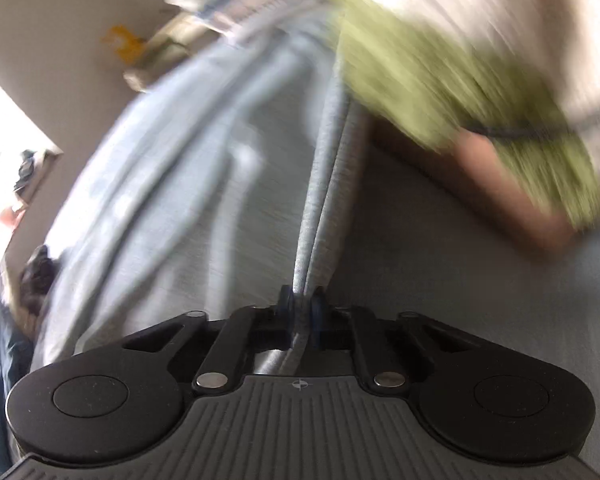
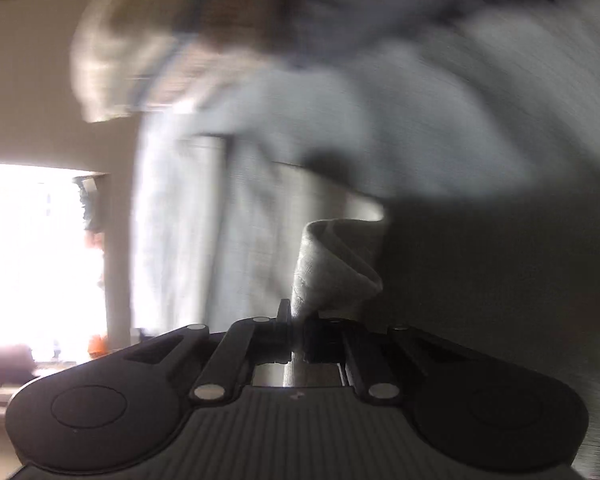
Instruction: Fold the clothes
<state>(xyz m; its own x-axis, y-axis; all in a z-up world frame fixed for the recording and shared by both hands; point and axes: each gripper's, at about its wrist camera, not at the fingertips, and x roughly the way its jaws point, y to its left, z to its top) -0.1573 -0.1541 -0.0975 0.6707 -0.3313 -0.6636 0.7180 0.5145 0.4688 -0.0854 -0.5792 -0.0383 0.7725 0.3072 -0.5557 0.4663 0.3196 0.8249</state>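
Note:
A light grey garment [image 1: 204, 184] hangs stretched away from my left gripper [image 1: 302, 304], whose jaws are shut on a folded edge of it. In the right wrist view the same pale grey garment [image 2: 260, 184] spreads upward, and my right gripper [image 2: 298, 318] is shut on a bunched corner [image 2: 336, 264] of the cloth. Both views are heavily blurred. A person in a green top [image 1: 440, 80] with a bare forearm [image 1: 512, 192] is at the upper right of the left wrist view.
A patterned cloth [image 1: 244, 4] lies at the top of the left wrist view, with a beige wall [image 1: 52, 60] behind. A bright window [image 2: 32, 256] fills the left of the right wrist view. Dark clothes [image 1: 4, 344] sit at the lower left.

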